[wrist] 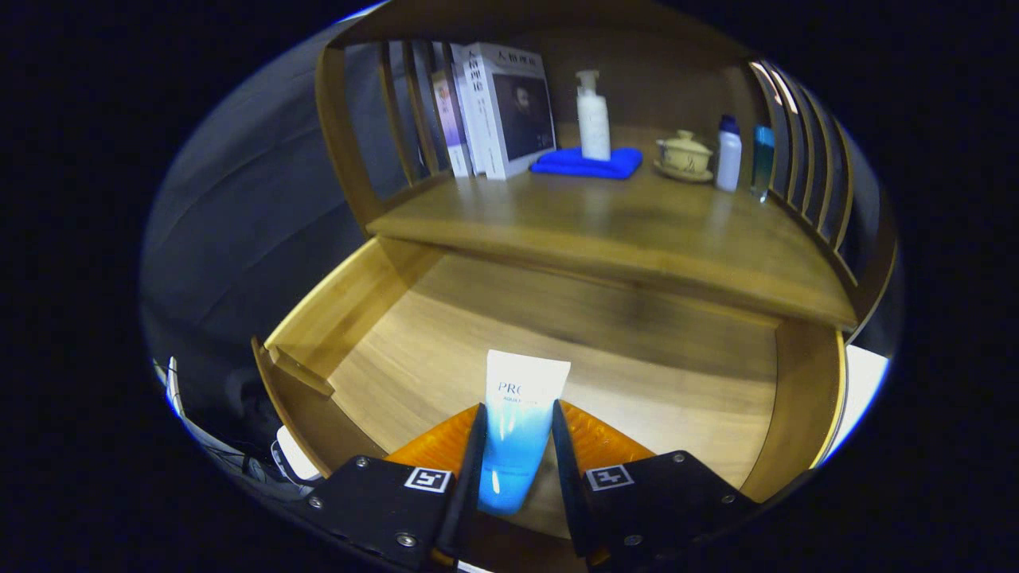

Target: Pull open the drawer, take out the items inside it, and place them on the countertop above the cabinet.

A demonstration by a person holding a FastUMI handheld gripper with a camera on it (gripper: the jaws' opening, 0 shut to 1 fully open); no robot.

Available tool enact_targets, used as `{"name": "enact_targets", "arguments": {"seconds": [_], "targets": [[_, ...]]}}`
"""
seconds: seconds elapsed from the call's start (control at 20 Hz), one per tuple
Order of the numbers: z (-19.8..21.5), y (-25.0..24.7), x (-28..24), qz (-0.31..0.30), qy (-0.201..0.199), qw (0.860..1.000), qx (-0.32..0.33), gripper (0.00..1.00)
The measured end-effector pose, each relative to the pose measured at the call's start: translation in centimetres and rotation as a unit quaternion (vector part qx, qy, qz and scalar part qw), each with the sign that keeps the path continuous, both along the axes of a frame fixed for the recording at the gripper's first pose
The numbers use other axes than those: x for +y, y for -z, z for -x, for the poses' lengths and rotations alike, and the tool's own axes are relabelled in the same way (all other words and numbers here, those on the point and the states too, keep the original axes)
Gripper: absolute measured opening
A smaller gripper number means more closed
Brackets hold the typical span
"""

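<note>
The wooden drawer (350,310) stands pulled open below the countertop (605,231). A white-and-blue cosmetic tube (517,422) sits between my fingers, its white crimped end pointing ahead over the drawer floor. My gripper (516,418) is shut on the tube, both fingers pressing its blue lower part. The tube seems raised a little above the drawer floor, though I cannot tell for sure.
On the countertop stand several books (497,107) at the back left, a white pump bottle (593,115) on a folded blue cloth (589,163), a lidded tea cup (685,155), a white bottle (728,155) and a blue bottle (762,159). Slatted wooden sides (812,159) flank the shelf.
</note>
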State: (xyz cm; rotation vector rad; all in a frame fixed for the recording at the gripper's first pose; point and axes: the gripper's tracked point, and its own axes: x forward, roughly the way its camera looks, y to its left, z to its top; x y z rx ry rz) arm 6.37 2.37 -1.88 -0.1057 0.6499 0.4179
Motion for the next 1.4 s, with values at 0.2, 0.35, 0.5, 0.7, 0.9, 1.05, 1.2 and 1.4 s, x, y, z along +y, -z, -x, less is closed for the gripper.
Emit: {"name": "enact_targets", "arguments": {"seconds": [0.2, 0.35, 0.5, 0.7, 0.9, 1.05, 1.2, 1.4], "targets": [[-0.6, -4.0, 0.3, -0.001, -0.007, 0.997, -0.073, 0.47], [-1.2, -6.3, 0.4, -0.015, -0.003, 0.995, -0.102, 0.47], [-2.2, -8.7, 0.6, -0.039, 0.006, 0.991, -0.124, 0.47], [-4.2, -11.9, 0.4, -0.069, 0.032, 0.986, -0.148, 0.47], [-7.1, -13.8, -0.3, -0.075, 0.059, 0.982, -0.162, 0.47], [-9.9, -13.9, -0.9, -0.073, 0.084, 0.981, -0.157, 0.47], [-12.8, -13.4, -1.8, -0.071, 0.116, 0.98, -0.147, 0.47], [-15.7, -11.5, -2.2, -0.059, 0.136, 0.982, -0.12, 0.47]]}}
